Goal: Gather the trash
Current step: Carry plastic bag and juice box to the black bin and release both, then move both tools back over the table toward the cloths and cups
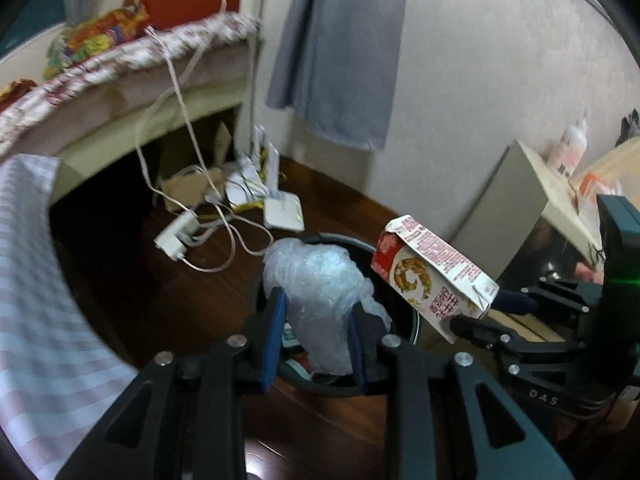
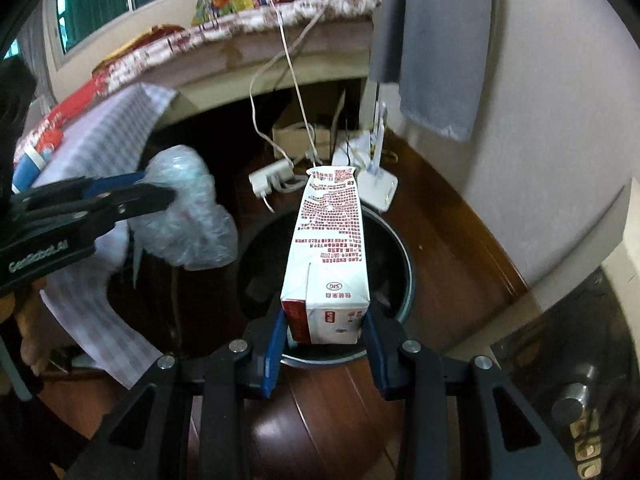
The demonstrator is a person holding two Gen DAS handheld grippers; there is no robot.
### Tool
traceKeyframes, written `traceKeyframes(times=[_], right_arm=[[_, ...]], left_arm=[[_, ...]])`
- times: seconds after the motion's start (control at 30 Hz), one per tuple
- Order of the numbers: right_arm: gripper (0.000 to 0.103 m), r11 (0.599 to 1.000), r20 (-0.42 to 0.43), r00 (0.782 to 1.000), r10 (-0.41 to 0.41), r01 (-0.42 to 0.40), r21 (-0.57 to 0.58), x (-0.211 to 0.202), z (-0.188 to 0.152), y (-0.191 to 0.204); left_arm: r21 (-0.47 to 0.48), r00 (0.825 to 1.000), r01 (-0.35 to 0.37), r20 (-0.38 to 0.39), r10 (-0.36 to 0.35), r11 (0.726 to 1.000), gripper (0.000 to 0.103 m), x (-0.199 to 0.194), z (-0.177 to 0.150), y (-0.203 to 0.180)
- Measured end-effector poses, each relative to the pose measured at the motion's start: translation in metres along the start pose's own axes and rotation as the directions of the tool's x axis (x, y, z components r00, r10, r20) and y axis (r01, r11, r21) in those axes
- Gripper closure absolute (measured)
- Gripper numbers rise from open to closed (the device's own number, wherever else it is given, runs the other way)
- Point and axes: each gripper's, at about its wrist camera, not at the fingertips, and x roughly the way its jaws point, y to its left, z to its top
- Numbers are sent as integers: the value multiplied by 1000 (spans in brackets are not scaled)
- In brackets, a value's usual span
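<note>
Both grippers are loaded above the round black trash bin point(image 2: 402, 248) on the dark wooden floor point(image 2: 320, 420). Left gripper point(image 1: 316, 326) pinches a crinkled wad of clear bubble wrap point(image 1: 320, 296); right gripper point(image 2: 325, 330) clamps the base of a red-and-white rectangular paper carton point(image 2: 330, 248), printed with red text.

The dark wooden floor point(image 2: 320, 412) carried a round black bin point(image 2: 404, 264), standing near the wall. Beyond it lay a white router point(image 1: 282, 210), a white power strip point(image 1: 176, 236) with tangled cables, and a cardboard box point(image 2: 300, 134) under the bed point(image 1: 120, 76).
</note>
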Motion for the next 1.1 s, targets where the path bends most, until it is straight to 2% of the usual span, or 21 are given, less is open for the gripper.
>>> traceKeyframes(times=[0.1, 0.13, 0.2, 0.23, 0.27, 0.3, 0.37, 0.47, 0.53, 0.6, 0.77, 1.1], right_arm=[[64, 999, -49, 999, 21, -23, -36, 18, 1, -5], [64, 998, -66, 997, 33, -36, -51, 26, 3, -6], [63, 994, -117, 993, 26, -37, -100, 48, 3, -6], [44, 991, -157, 987, -18, -3, -132, 65, 4, -4], [28, 987, -182, 981, -66, 37, -156, 78, 2, -5], [15, 984, -178, 981, -78, 48, -169, 83, -1, -5], [15, 986, -202, 975, -90, 59, -153, 85, -3, -9], [14, 991, -158, 983, -95, 78, -112, 70, -3, -12], [4, 991, -144, 983, -113, 101, -86, 62, -3, -11], [0, 994, -127, 987, -102, 94, -64, 54, 2, -9], [0, 991, -51, 990, -135, 133, -29, 29, 19, 0], [0, 993, 54, 992, -113, 115, -36, -9, 43, 24]], left_arm=[[13, 998, 34, -51, -33, 999, 71, 23, 0, -3], [16, 996, 61, -73, -60, 998, 67, 33, 1, -4], [1, 990, 88, -108, -87, 996, 34, 49, 1, -2], [-10, 991, 57, -119, -57, 998, 12, 56, 2, 1], [-17, 992, 34, -122, -35, 999, 7, 60, 0, 5], [-27, 991, 9, -130, -12, 1000, 7, 62, -1, 9], [-59, 987, -52, -155, 42, 997, 6, 59, -2, 15], [-54, 990, -106, -97, 101, 993, 1, 38, -7, 16], [-54, 986, -148, -83, 143, 987, 1, 29, -11, 17], [-67, 984, -171, -67, 167, 983, 1, 19, -12, 18], [-83, 972, -233, -1, 233, 969, 0, -12, -9, 15], [-102, 955, -282, 68, 290, 954, 0, -49, -2, 26]])
